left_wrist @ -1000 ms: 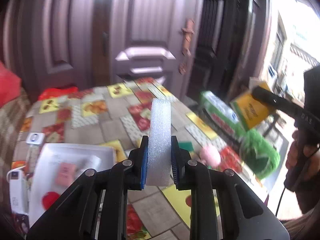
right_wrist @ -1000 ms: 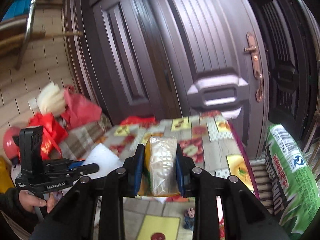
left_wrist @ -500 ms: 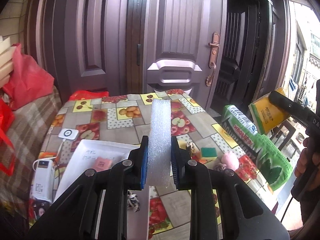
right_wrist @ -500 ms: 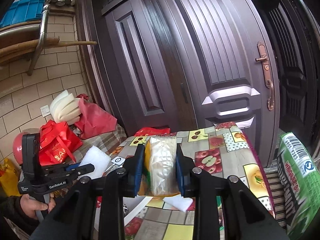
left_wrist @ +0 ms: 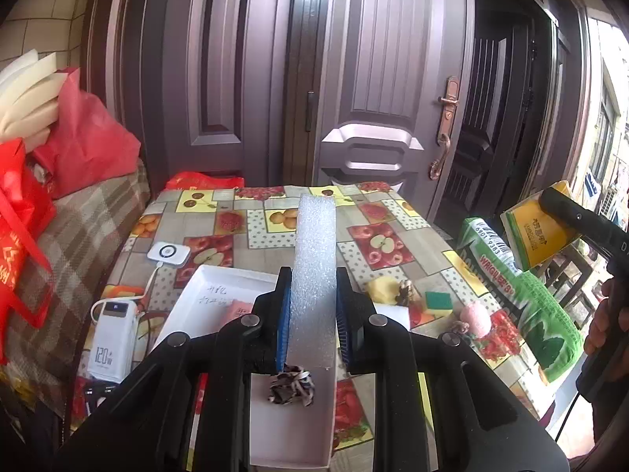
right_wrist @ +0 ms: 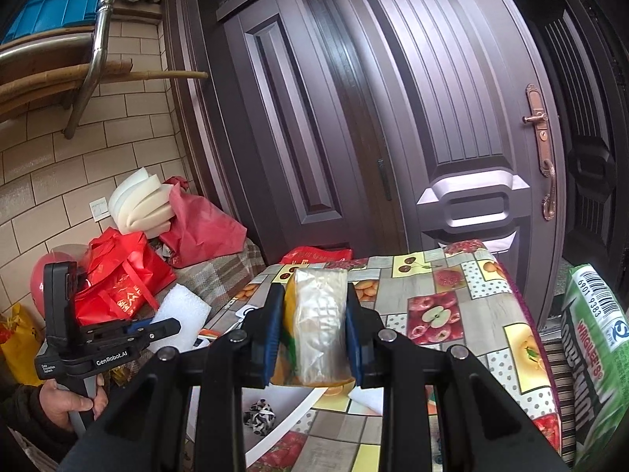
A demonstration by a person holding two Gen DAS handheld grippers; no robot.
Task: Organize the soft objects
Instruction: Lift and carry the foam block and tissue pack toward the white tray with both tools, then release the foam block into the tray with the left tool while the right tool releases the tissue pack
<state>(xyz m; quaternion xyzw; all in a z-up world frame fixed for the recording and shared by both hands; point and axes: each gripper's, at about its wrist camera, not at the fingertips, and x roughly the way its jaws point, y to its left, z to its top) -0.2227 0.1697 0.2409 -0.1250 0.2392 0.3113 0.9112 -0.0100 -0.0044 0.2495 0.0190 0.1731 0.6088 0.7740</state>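
Left claw (left_wrist: 313, 310) pinching white foam slab (left_wrist: 316, 271), porous, rectangular

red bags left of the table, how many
3, maybe more hidden: a bright red bag in front, a duller red bag behind it by the foam, another at the table's far edge.

Sharp daylight, glare right, fisheye-warped edges

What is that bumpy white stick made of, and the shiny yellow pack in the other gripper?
The white strip looks like packing foam: its surface is grainy with tiny bubbles, matte, and the left gripper is shut on it. The yellow pack, clamped in the right gripper, seems wrapped in thin clear plastic: it is glossy and crinkled. What is inside looks white and soft, maybe tissues.
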